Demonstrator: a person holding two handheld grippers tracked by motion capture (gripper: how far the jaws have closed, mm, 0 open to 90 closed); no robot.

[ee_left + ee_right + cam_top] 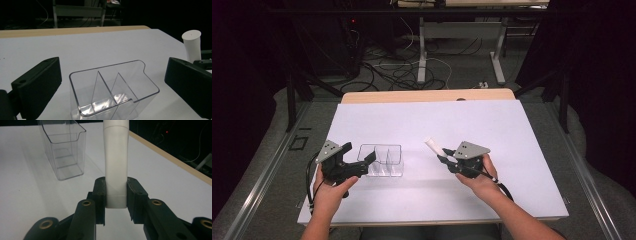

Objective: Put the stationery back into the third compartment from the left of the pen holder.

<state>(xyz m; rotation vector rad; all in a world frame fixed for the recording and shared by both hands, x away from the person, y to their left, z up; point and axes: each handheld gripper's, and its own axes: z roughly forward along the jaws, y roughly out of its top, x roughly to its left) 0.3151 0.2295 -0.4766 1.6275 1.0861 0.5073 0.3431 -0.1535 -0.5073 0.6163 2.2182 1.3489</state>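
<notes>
On the white table top (492,125), toward the person's near edge, a clear plastic organizer (382,161) stands upright with two thin dividers inside, making three compartments. The left gripper (358,152) sits around its left end with jaws spread wide; in the left gripper view the black jaws stand off to either side of the organizer (112,90) with bare table showing between pad and wall, so nothing is clamped. The organizer's bottom is cut off by that view's lower edge, and its clear walls are hard to trace against the white surface from above.

The right gripper (443,158) is clenched on the flat crimped end of a white tube (432,147), which angles up and away to the left, capped end highest. In the right gripper view the pads pinch the tube (116,165) on both sides, and its top runs out of frame. It is held clear of the table, near the organizer's right end but apart from it.

Open white surface lies behind and to the right of both hands; the wooden back edge (427,96) is well away.
</notes>
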